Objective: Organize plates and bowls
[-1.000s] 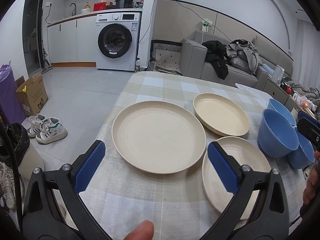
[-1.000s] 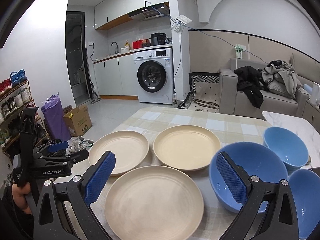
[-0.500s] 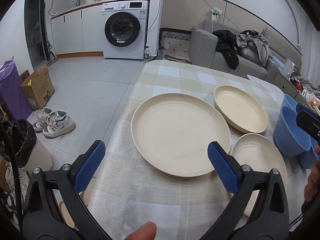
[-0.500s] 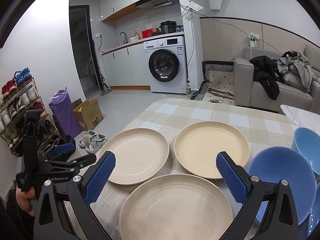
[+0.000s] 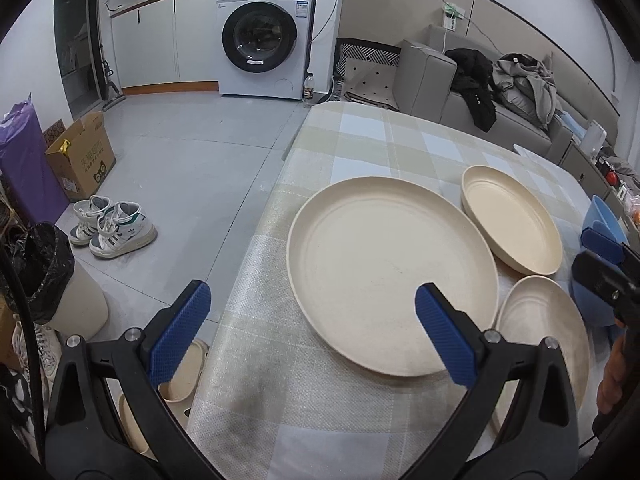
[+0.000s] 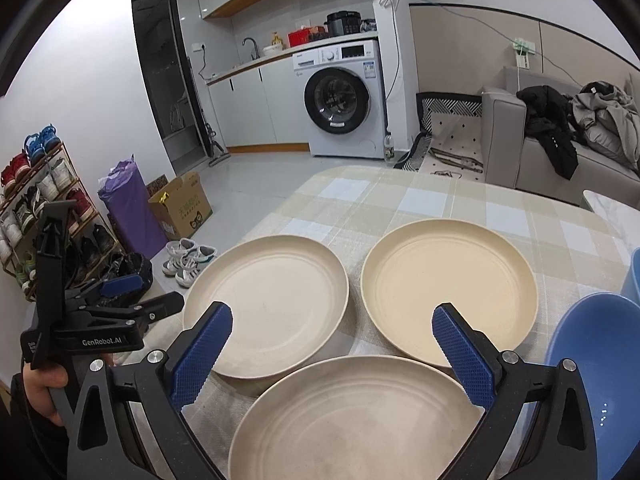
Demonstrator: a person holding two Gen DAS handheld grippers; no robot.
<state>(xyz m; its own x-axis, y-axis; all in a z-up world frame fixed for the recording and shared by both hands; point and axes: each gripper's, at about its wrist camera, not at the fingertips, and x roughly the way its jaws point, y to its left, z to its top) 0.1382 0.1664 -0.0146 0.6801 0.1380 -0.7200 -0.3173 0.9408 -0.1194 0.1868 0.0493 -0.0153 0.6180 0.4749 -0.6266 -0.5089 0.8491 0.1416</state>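
Both grippers are wide open, nothing held. The left gripper [image 5: 312,332] has the big cream plate [image 5: 392,272] at about 1 o'clock, its near rim touching the right pad. The right gripper [image 6: 332,350] hovers over the nearest plate [image 6: 360,420]; a blue bowl [image 6: 600,380] sits at 3 o'clock, with two more plain matte cream plates beyond on the checked tablecloth [image 6: 400,200].

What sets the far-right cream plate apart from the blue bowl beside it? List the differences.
The cream plate is shallow and wide; the blue bowl is deep with tall walls. The plate is matte beige; the bowl is glossy blue, showing light reflections. Both sit upright and empty on the checked tablecloth.
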